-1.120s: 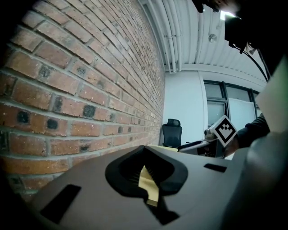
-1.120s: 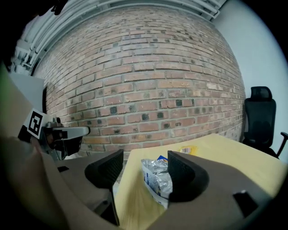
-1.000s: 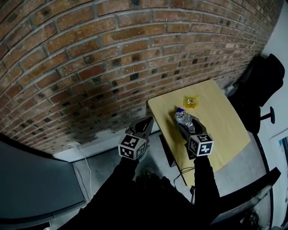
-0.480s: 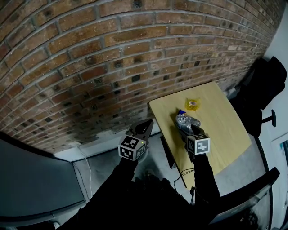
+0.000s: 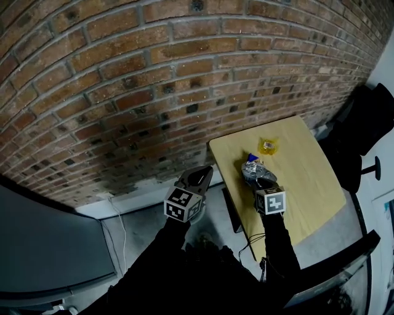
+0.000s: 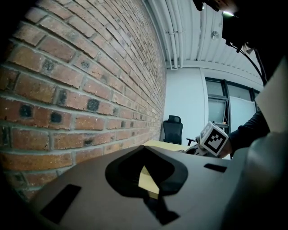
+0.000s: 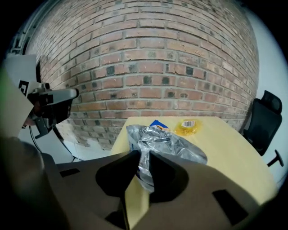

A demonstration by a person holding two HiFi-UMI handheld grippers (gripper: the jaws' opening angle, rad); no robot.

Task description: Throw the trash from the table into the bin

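Right gripper [image 7: 143, 157] jaws had just closed on bag [image 7: 173, 146] edge between them; slick foil could slip. Left gripper [image 6: 145, 149] closed, empty.

Wall: red-brown brick with pale mortar [image 5: 154, 74], running along the desk's far edge; narrow white ledge [image 5: 132, 197] at its foot.
Floor: smooth grey surface [image 5: 136, 226] below the ledge.
Furniture: light wooden desk [image 5: 314, 184], one short edge towards the brick; black office chair [image 5: 369, 117] beyond the desk's right corner.
Far end of room: plain white wall [image 6: 184, 108]; tall dark-framed windows [image 6: 225, 112]; ribbed white ceiling [image 6: 198, 40]; one bright ceiling lamp [image 6: 228, 5], lit.
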